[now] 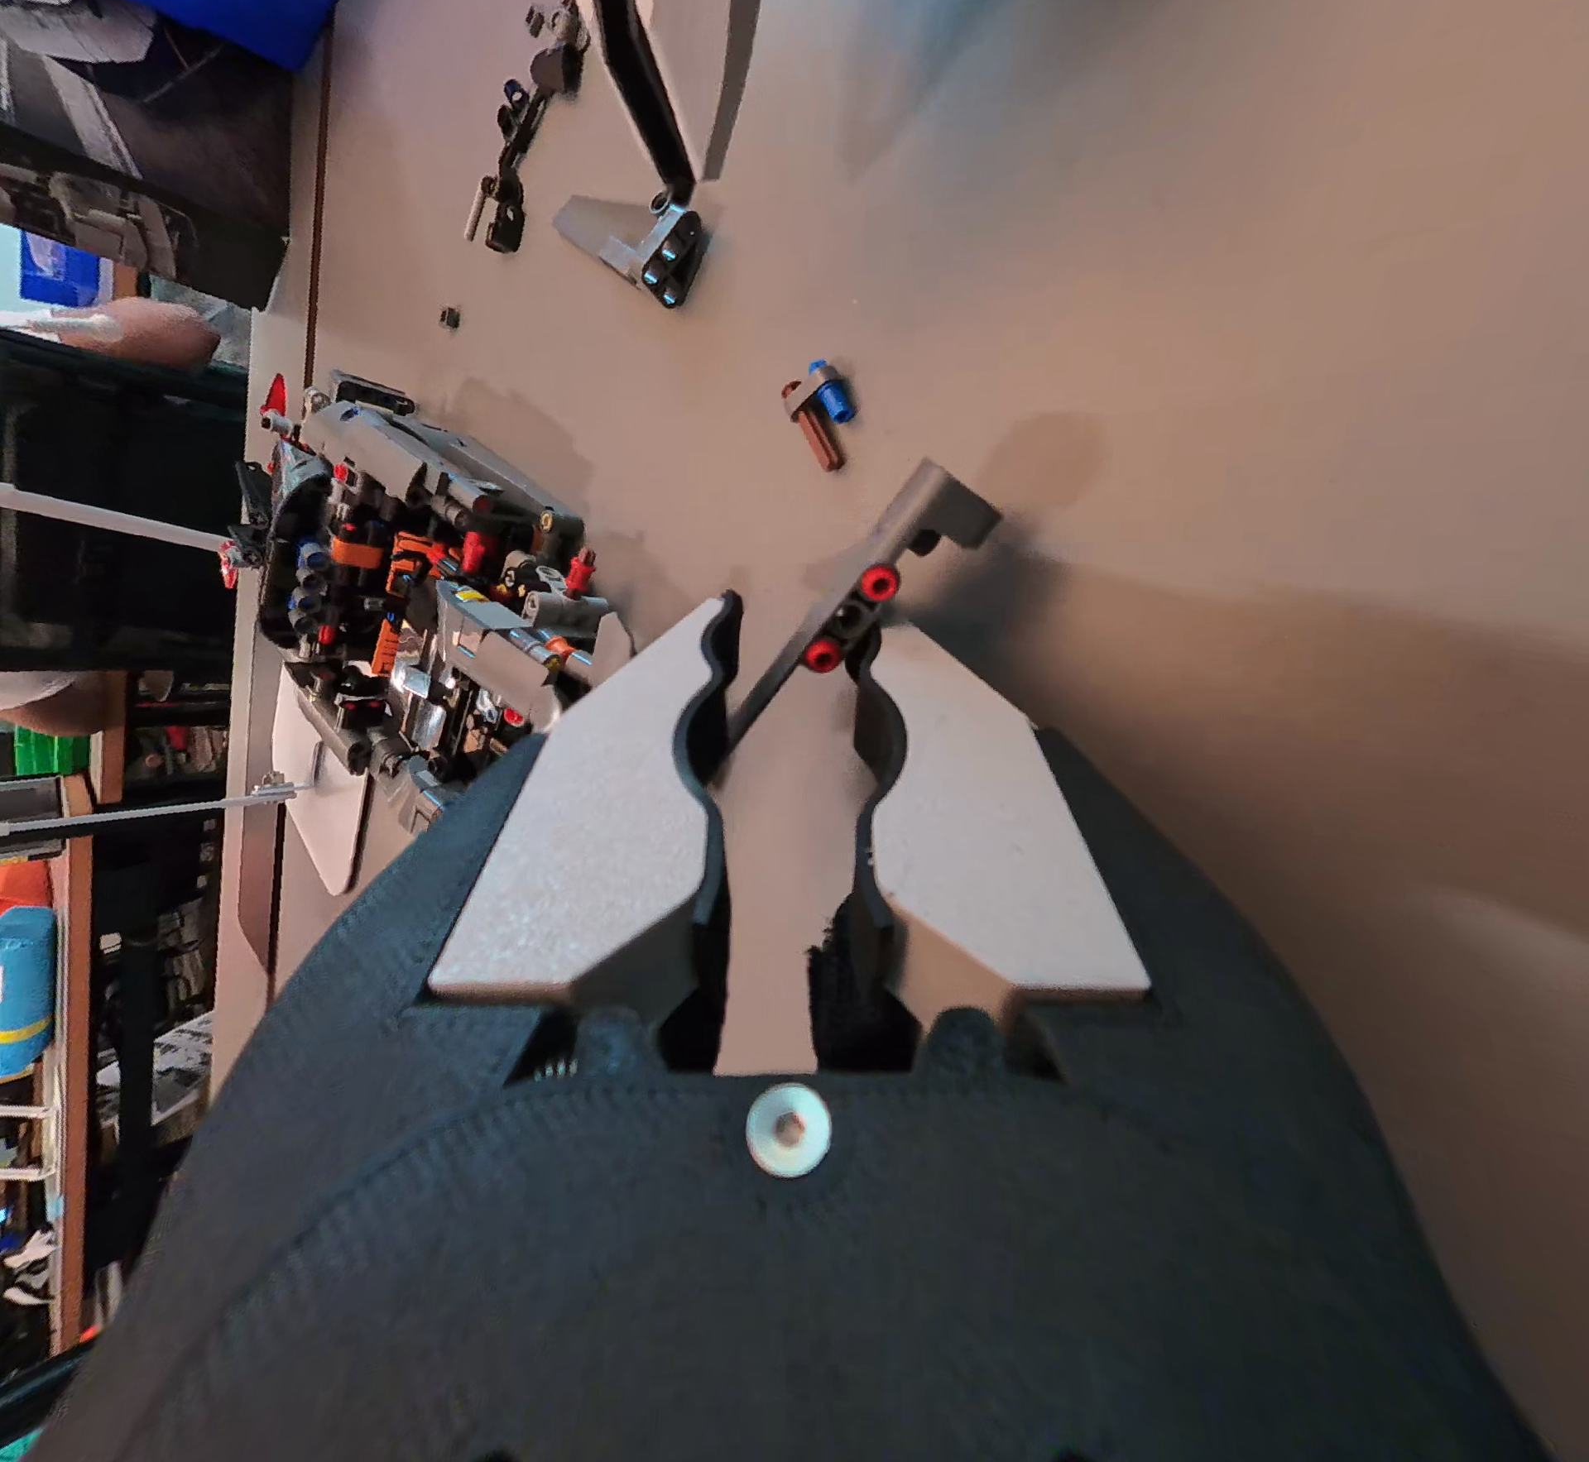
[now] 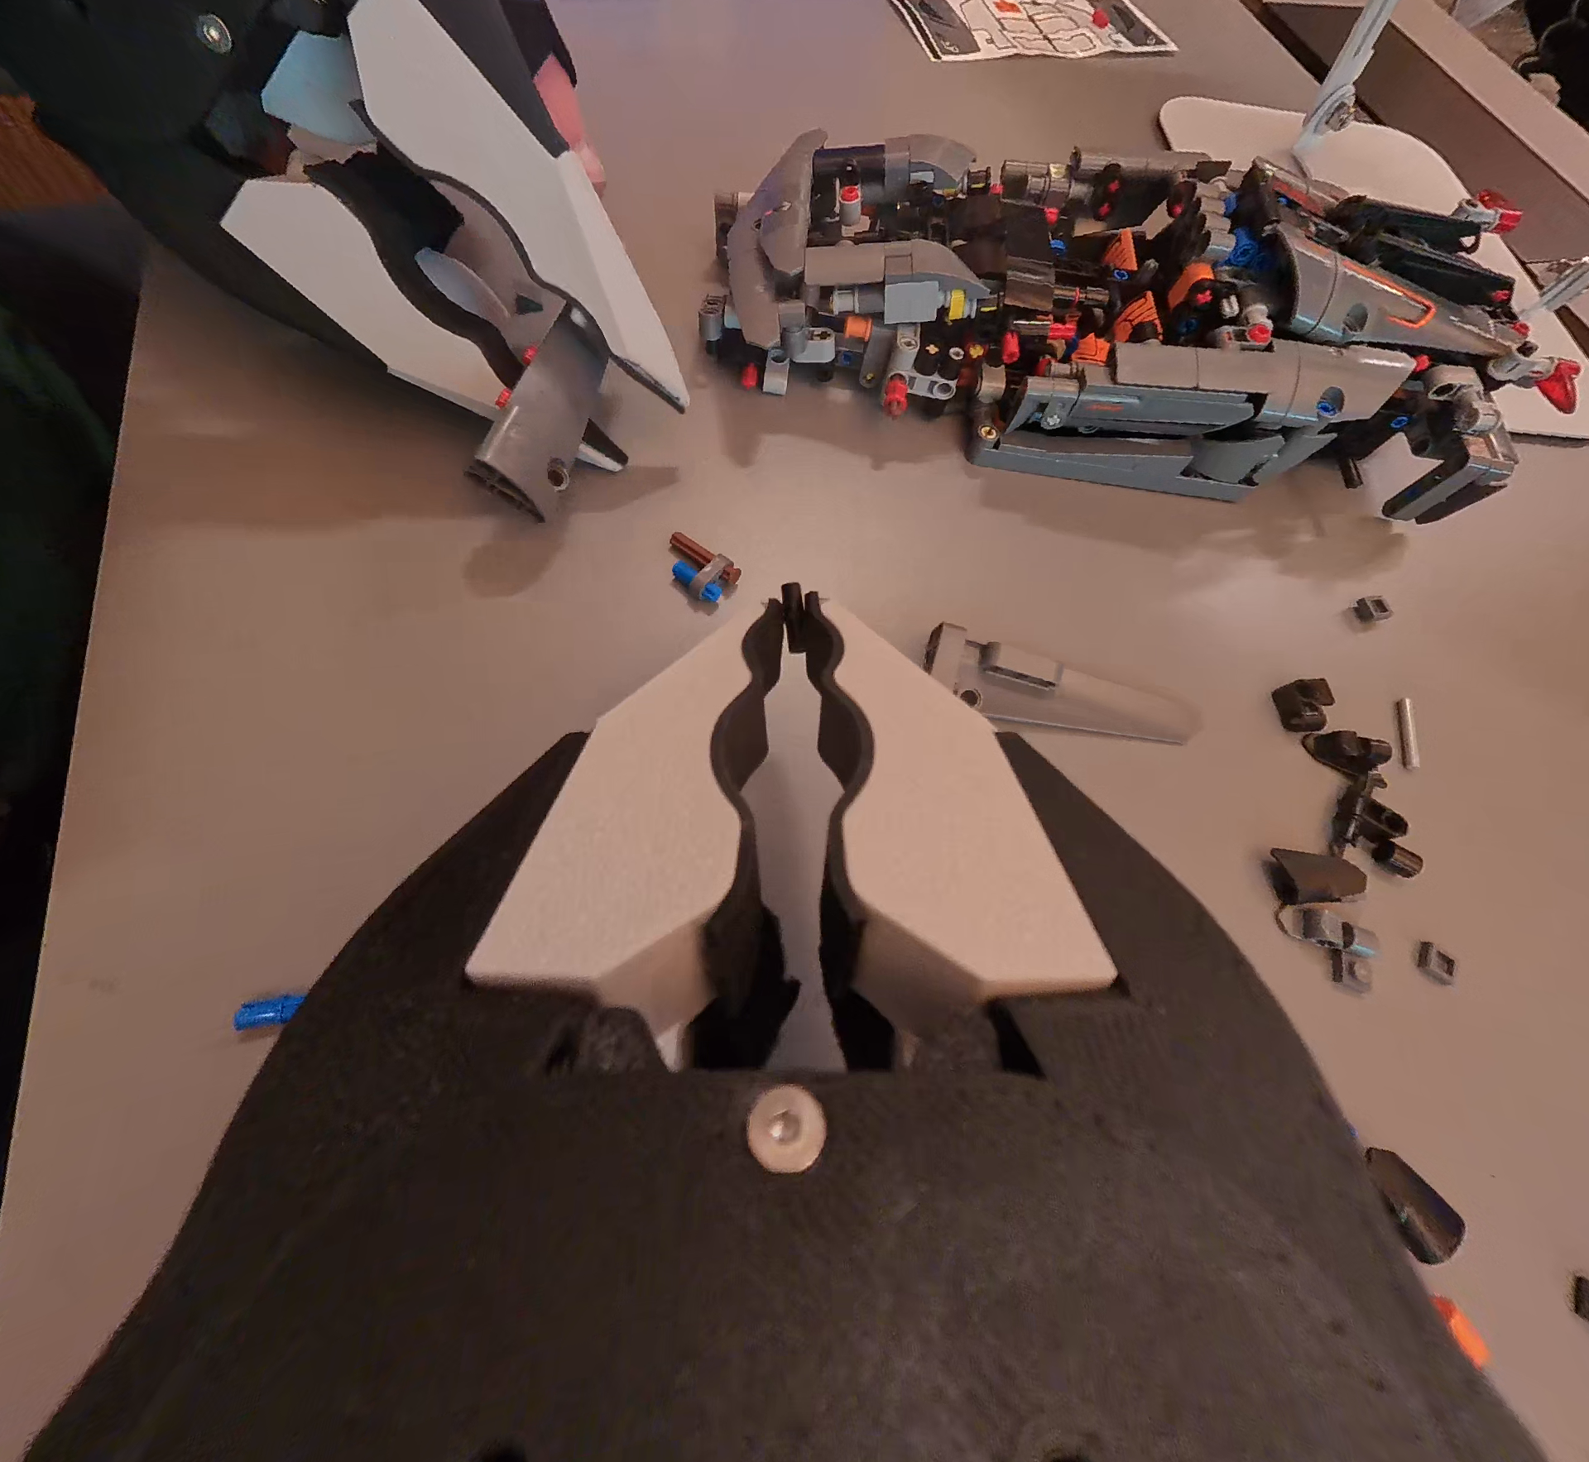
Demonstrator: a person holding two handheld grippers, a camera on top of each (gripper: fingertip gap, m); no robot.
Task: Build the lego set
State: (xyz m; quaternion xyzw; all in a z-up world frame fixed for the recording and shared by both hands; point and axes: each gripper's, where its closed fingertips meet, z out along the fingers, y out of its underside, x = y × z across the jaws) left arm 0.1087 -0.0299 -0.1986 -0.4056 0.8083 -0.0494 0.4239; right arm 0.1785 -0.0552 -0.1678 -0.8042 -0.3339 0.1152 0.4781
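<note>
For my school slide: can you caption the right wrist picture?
Right tool pinches a small black pin near the half-built car.

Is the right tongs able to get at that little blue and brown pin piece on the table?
Probably not yet: the right tongs already pinch a small black pin, though the blue and brown piece lies unobstructed just ahead.

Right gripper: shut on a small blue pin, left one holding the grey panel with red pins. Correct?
Not quite. The right gripper is shut on a small black pin, not a blue one, as the right wrist view shows. The left gripper does hold the grey panel with red pins.
</note>
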